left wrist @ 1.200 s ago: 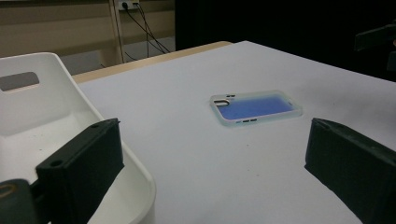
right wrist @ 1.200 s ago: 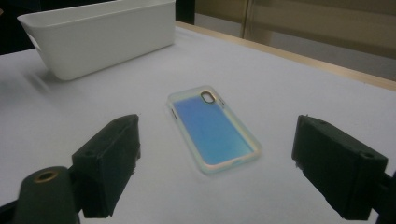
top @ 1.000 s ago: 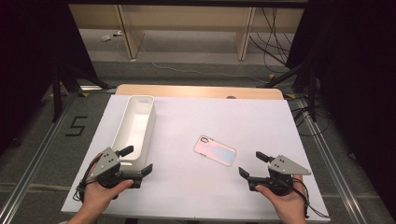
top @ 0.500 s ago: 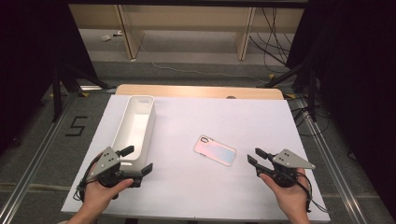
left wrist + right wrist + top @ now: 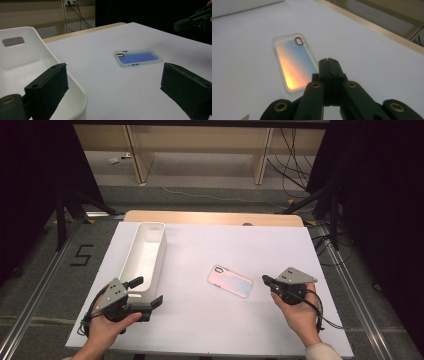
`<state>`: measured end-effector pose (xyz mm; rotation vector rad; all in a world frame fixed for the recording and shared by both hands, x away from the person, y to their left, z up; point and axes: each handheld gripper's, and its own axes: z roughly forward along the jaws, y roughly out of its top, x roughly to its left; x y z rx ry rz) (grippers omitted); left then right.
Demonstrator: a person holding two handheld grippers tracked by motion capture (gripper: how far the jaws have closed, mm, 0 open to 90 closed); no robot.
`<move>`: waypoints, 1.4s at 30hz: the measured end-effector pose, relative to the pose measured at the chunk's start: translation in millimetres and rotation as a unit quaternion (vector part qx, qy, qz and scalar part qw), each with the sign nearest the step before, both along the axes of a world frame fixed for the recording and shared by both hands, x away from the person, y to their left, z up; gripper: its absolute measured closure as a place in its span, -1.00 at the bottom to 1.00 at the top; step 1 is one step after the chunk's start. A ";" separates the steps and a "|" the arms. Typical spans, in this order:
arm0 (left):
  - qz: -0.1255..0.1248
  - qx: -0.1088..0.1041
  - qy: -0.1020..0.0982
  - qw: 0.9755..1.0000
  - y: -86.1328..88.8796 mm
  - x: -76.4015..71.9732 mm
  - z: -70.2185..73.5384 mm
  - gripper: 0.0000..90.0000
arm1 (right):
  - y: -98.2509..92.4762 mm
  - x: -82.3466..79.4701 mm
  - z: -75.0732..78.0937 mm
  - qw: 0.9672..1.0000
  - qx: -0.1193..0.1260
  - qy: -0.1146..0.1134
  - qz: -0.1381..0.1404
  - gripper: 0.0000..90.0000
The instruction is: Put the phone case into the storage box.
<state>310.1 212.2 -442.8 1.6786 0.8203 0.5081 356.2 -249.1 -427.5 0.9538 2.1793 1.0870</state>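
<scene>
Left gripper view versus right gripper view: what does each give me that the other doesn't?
The left gripper view alone has the white bin beside its wide-open jaws, plus the right gripper far off at the top right. The right gripper view alone has its own jaws pressed together with nothing between them, pointing at the case's near end. Both share the phone case lying flat on the white table cover.
</scene>
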 end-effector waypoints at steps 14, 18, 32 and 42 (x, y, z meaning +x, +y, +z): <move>-0.001 0.000 -0.001 1.000 -0.3 1.0 0.2 -0.83 | 14.6 54.6 -21.3 0.997 -0.034 0.068 -0.025 1.00; 0.000 -0.001 -0.001 1.000 0.2 0.9 0.3 -0.83 | 18.3 62.0 -26.5 0.995 -0.041 0.086 -0.027 1.00; 0.000 -0.005 -0.002 1.000 1.3 0.5 0.9 -0.82 | 26.4 79.4 -44.5 0.990 -0.060 0.126 -0.030 1.00; 0.002 -0.010 -0.002 1.000 -0.5 0.7 0.6 -0.82 | 26.8 77.7 -46.0 0.989 -0.053 0.136 -0.032 1.00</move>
